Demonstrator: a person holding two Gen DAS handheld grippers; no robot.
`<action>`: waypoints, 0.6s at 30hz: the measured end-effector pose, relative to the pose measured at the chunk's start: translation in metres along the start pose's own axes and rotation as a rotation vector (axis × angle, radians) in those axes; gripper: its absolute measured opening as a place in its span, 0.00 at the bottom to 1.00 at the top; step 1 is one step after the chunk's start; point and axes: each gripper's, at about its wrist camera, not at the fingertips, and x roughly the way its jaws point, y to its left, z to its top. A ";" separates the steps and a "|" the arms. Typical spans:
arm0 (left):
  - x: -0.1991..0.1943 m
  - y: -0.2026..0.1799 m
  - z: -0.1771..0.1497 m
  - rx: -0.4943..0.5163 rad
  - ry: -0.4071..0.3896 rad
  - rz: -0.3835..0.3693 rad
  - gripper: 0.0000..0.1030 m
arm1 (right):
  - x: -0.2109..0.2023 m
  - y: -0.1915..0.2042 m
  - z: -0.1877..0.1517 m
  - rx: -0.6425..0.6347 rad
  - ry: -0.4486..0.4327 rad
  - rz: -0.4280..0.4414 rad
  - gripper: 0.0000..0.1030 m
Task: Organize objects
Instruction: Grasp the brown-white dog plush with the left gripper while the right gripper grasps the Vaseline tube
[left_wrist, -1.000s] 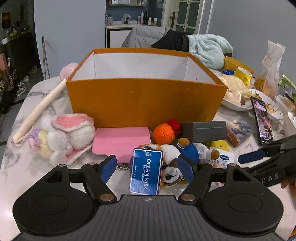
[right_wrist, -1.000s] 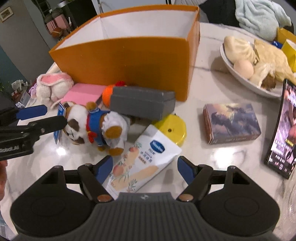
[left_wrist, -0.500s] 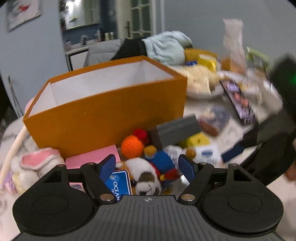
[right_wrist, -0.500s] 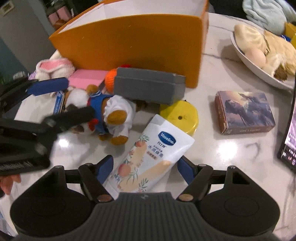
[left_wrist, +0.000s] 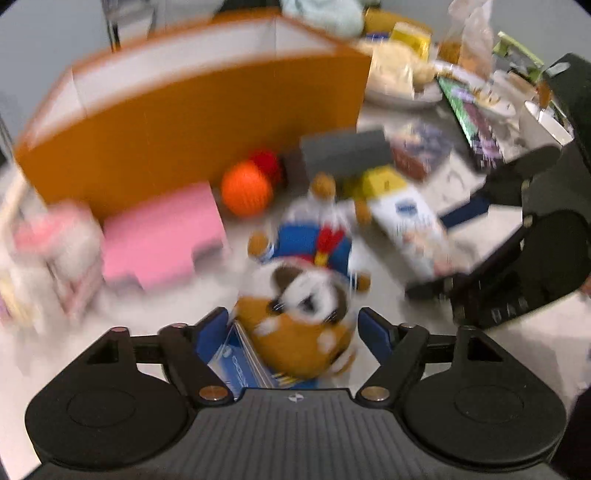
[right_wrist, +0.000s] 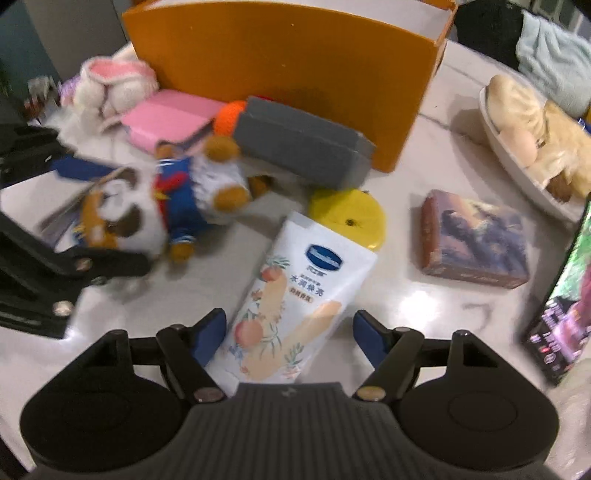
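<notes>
An orange box (left_wrist: 192, 110) stands open at the back, also in the right wrist view (right_wrist: 295, 70). My left gripper (left_wrist: 293, 330) is open, its jaws either side of a plush dog's head (left_wrist: 295, 317), with a blue Ocean Park tag (left_wrist: 240, 363) by the left finger. The dog (right_wrist: 177, 206) lies on the table. My right gripper (right_wrist: 288, 328) is open around the lower end of a white Vaseline tube (right_wrist: 295, 295) with a yellow cap (right_wrist: 347, 218). The left wrist view is blurred.
A grey box (right_wrist: 303, 147), pink box (right_wrist: 170, 118), orange yarn ball (left_wrist: 245, 188) and plush rabbit (right_wrist: 110, 85) lie in front of the orange box. A card box (right_wrist: 476, 240), a phone (right_wrist: 565, 306) and a food bowl (right_wrist: 528, 122) are at right.
My left gripper has moved forward and down over the plush dog, whose head is now between its jaws. My right gripper has moved closer over the Vaseline tube.
</notes>
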 end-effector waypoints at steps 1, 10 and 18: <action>0.001 0.002 -0.003 -0.022 0.000 -0.015 0.83 | 0.000 -0.001 -0.001 -0.007 0.004 -0.008 0.74; -0.006 -0.011 -0.005 0.042 -0.134 0.069 0.85 | -0.007 0.003 -0.001 -0.060 0.024 -0.013 0.68; 0.000 -0.004 -0.002 0.000 -0.108 0.030 0.75 | -0.008 0.006 -0.005 -0.092 0.048 -0.003 0.57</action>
